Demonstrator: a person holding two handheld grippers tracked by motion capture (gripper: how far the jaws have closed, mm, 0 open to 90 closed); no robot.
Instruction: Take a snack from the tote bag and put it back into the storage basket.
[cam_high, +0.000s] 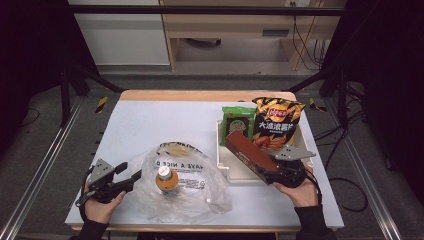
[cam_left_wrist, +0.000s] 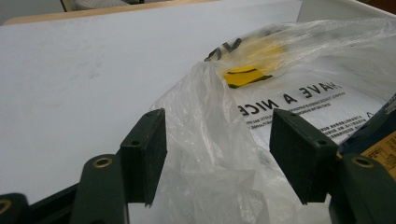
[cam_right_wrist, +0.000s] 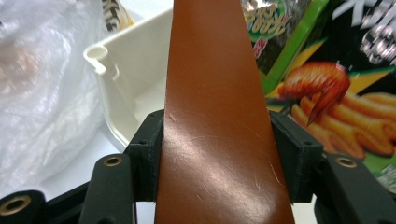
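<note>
A long brown box (cam_high: 245, 147) (cam_right_wrist: 210, 70) is clamped at its near end by my right gripper (cam_high: 272, 169) (cam_right_wrist: 215, 158), both pads pressing its sides. It slants up and left over the white tray (cam_high: 223, 167) (cam_right_wrist: 135, 70). My left gripper (cam_high: 129, 171) (cam_left_wrist: 219, 158) rests at the table's front left, jaws apart. A crumpled fold of the clear plastic bag (cam_high: 195, 185) (cam_left_wrist: 210, 116) lies loose between its pads. Inside the bag stands a bottle with an orange cap (cam_high: 166, 179).
In the tray, a chips bag (cam_high: 277, 122) (cam_right_wrist: 336, 102) and a green snack pack (cam_high: 237, 117) (cam_right_wrist: 266, 28) lean against the far side. The white table (cam_high: 145, 125) has bare room at its far left. Black frame posts flank the table.
</note>
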